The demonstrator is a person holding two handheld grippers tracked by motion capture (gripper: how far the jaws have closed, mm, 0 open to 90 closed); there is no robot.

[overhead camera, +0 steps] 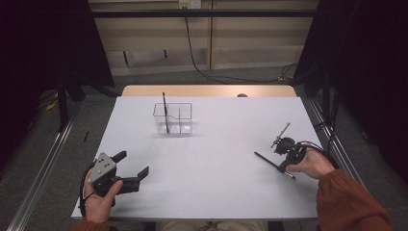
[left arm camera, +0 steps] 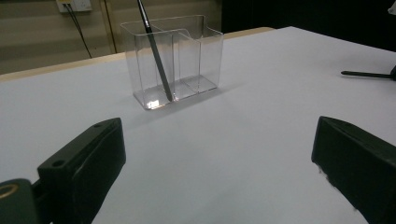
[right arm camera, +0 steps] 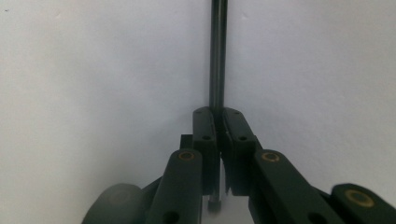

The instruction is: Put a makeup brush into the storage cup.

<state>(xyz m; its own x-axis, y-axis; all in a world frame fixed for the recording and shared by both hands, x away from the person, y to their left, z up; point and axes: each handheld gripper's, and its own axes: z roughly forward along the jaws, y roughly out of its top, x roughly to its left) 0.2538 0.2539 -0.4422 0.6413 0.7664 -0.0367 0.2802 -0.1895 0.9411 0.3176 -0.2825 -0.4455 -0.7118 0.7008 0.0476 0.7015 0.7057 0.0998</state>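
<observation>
A clear plastic holder [overhead camera: 179, 111] with compartments stands at the table's far middle-left, and a black pen [overhead camera: 165, 113] leans upright in its left compartment. In the left gripper view the holder [left arm camera: 196, 56] and that pen [left arm camera: 156, 56] are straight ahead. My left gripper [overhead camera: 133, 162] rests at the front left, open, with nothing between its fingers [left arm camera: 217, 135]. At the right, a second black pen [overhead camera: 264, 159] lies on the white table. My right gripper [overhead camera: 284, 166] is shut on it near one end. In the right gripper view the pads [right arm camera: 218, 116] clamp the pen's shaft [right arm camera: 218, 51].
The white table [overhead camera: 216, 183] ends in a wooden strip [overhead camera: 207, 90] at the far side, where a small dark object [overhead camera: 242, 95] sits. Open surface lies between the holder and both grippers. The second pen's tip [left arm camera: 364, 73] appears at the right in the left gripper view.
</observation>
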